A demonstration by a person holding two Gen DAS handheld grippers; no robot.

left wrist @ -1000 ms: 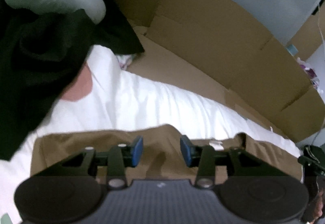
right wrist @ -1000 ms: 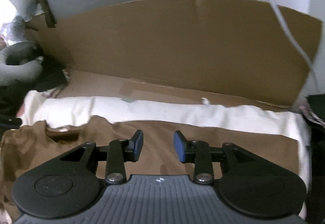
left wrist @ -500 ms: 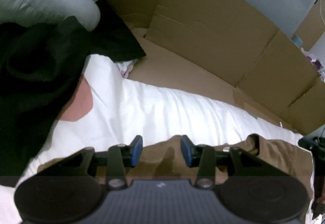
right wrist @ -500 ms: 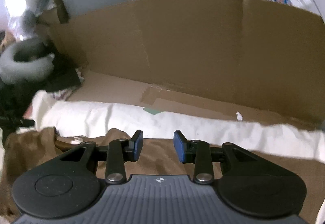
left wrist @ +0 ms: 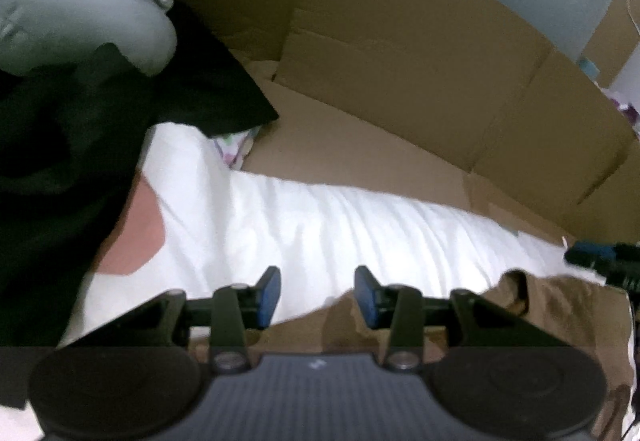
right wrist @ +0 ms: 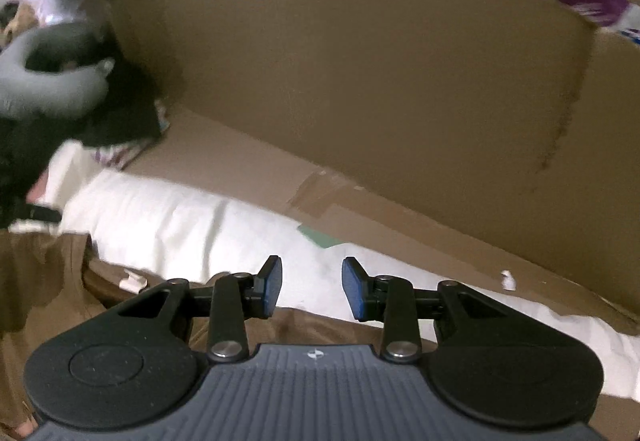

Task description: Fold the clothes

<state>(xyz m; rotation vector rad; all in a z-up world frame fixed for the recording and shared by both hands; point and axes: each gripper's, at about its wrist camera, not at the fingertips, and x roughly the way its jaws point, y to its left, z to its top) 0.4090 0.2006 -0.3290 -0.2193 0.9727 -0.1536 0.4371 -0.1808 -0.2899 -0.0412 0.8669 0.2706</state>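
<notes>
Leftmost, relative to the white sheet (left wrist: 320, 225), a black garment (left wrist: 60, 145) is heaped over its left end, with a grey neck pillow (left wrist: 72, 29) resting on top of the heap. Along the sheet's near edge lies the brown garment (left wrist: 540, 313), spread flat, its collar opening (right wrist: 108, 281) facing the sheet. Over that near edge hangs the left gripper (left wrist: 317, 296), its blue-padded fingers spread apart with nothing between them; the brown cloth shows just under its right finger. Further right, the right gripper (right wrist: 311, 289) is poised over the same border of brown and white, likewise spread and empty. Behind the sheet's far edge a cardboard floor (right wrist: 248, 169) runs to an upright cardboard wall (right wrist: 360, 81). Beyond the wall, right of centre, sits a purple and white package (right wrist: 588, 1).
</notes>
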